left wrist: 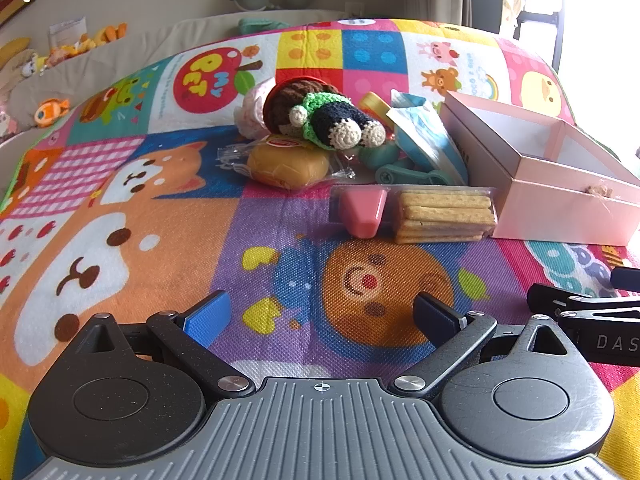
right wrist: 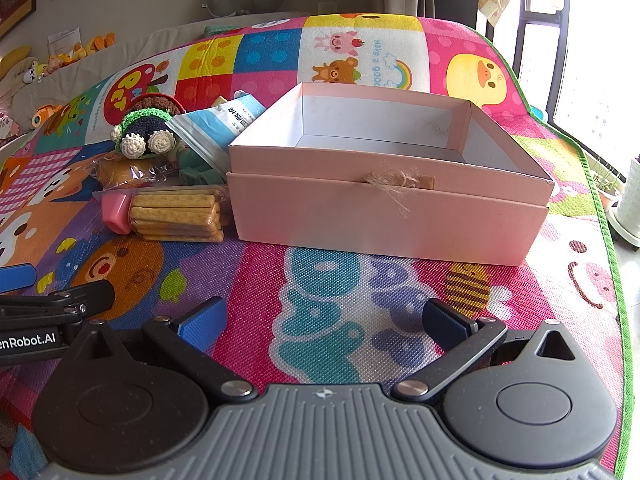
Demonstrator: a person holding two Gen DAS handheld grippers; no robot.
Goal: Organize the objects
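A pink open box (right wrist: 384,212) (left wrist: 560,204) stands on the colourful play mat. Left of it lies a heap: a wrapped pack of biscuits (left wrist: 444,216) (right wrist: 176,212), a pink plastic piece (left wrist: 364,212) (right wrist: 116,208), a wrapped bun (left wrist: 288,166), a crocheted doll (left wrist: 332,120) (right wrist: 144,132), a blue-white pouch (left wrist: 424,132) (right wrist: 220,124) and a teal toy (left wrist: 412,176). My left gripper (left wrist: 322,314) hovers open over the mat, short of the biscuits. My right gripper (right wrist: 322,318) is open too, in front of the box, nothing between its fingers.
The mat (right wrist: 328,344) covers a raised surface; its green edge (right wrist: 612,264) drops off at the right. Plush toys (left wrist: 52,110) line the far left. A window and a white pot (right wrist: 632,200) lie to the right. The right gripper's arm (left wrist: 588,312) shows at the left view's edge.
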